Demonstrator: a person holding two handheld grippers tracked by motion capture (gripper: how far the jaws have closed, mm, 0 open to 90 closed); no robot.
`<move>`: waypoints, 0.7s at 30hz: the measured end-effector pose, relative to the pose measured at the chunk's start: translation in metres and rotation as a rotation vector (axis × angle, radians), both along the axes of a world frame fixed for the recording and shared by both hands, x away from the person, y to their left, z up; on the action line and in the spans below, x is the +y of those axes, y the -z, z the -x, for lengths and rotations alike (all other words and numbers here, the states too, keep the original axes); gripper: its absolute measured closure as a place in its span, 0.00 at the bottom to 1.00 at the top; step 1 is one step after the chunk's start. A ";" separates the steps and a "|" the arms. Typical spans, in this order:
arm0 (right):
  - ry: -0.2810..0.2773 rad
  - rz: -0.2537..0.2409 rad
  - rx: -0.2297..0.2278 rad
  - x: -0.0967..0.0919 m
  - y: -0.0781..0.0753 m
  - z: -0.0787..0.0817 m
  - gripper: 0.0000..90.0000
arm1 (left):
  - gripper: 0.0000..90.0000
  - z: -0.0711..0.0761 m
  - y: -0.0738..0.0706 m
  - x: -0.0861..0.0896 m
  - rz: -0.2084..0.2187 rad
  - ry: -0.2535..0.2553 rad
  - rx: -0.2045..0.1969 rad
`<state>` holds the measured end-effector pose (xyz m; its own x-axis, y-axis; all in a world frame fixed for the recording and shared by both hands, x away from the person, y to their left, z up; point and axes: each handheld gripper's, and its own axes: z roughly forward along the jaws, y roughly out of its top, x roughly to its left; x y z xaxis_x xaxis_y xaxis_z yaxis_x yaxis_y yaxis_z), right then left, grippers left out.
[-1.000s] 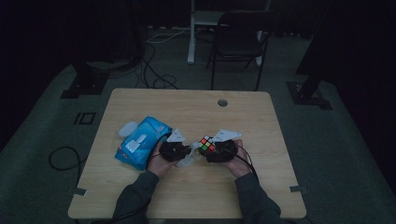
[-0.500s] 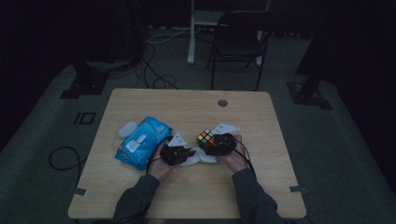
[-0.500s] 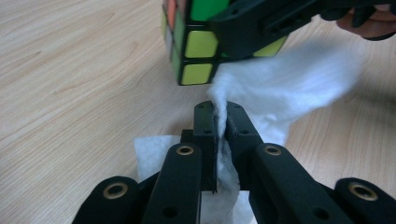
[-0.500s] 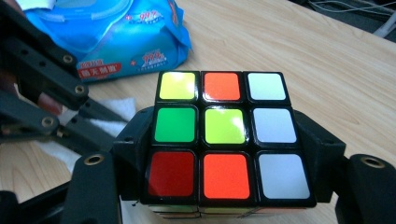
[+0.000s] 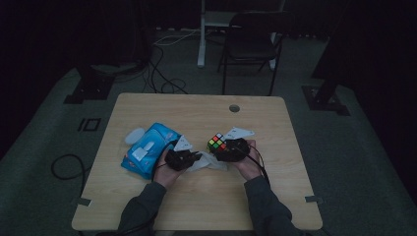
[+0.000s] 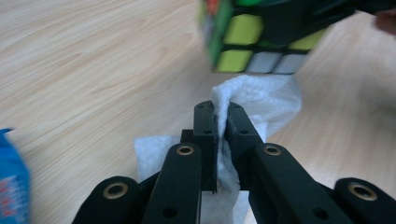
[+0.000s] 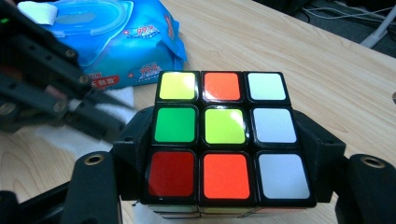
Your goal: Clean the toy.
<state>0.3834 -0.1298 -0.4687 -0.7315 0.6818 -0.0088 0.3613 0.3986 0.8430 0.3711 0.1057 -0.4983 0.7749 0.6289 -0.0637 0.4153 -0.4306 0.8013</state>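
Left hand-held gripper [image 6: 219,109], clenched on the white wet wipe [image 6: 261,100], should rub evenly while the right hand-held gripper [image 7: 224,186] clamps the multicoloured plastic puzzle cube [image 7: 224,135] steady.

From above, a wooden worktop [image 5: 162,110] stood on grey carpet, with a dark chair [image 5: 251,44] beyond its far edge. The person's forearms came in from the bottom. The left gripper [image 5: 183,158] pinched a white wipe [image 5: 209,163] that lay crumpled between the two hands. The right gripper [image 5: 231,149] held a colour cube [image 5: 216,143] just above the wipe. A blue wipes pack [image 5: 147,155] lay just beside the left gripper, with a small white piece [image 5: 134,134] at its far left corner.
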 end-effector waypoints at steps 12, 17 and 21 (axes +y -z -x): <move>-0.060 0.030 0.031 0.003 0.011 0.007 0.38 | 0.95 -0.005 -0.021 0.011 0.056 -0.057 -0.044; -0.079 0.061 0.064 0.012 0.024 0.004 0.38 | 0.95 0.001 -0.031 0.008 0.082 -0.029 -0.069; -0.072 0.065 0.082 0.016 0.030 -0.005 0.38 | 0.95 0.006 -0.034 0.003 0.101 0.002 -0.077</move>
<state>0.3883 -0.1140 -0.4989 -0.7784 0.6277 0.0105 0.3968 0.4789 0.7831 0.3653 0.1086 -0.4639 0.7814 0.6205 -0.0665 0.3498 -0.3471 0.8702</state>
